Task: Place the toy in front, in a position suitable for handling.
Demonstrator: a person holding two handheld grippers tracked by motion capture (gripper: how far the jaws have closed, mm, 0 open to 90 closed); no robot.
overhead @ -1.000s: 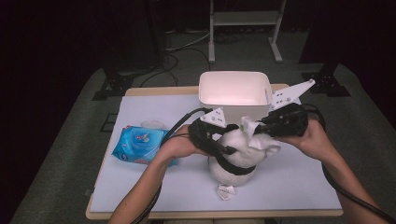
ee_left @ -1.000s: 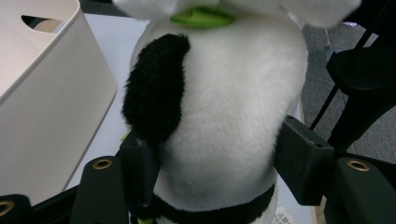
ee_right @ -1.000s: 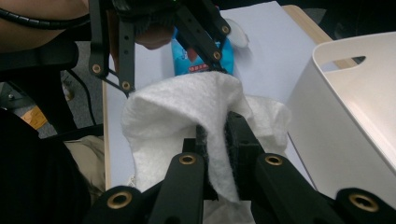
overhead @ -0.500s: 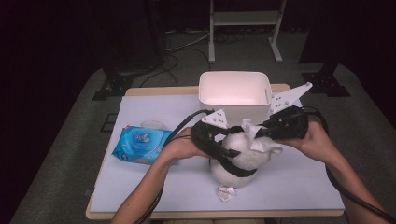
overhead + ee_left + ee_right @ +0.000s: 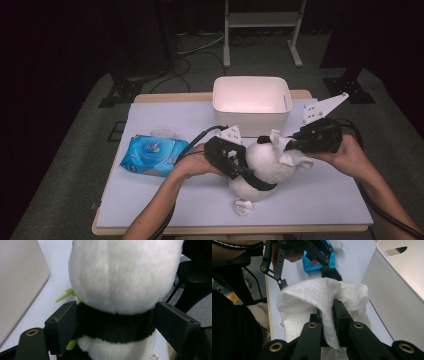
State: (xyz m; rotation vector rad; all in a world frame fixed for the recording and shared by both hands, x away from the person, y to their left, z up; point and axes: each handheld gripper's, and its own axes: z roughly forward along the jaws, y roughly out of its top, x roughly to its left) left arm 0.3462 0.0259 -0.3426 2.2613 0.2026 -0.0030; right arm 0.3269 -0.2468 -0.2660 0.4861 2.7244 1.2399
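Both forearms are being reached in from the bottom edge of the high view, angled toward each other over the table's middle. The left gripper is being held low in the left hand, pointing rightward; its jaws are standing wide apart, having just been opening, with the panda between them at its black band. The right gripper is being held in the right hand, pointing leftward, its grey plate raised. Its jaws are being kept pinched together on a wipe, seen in the right gripper view.
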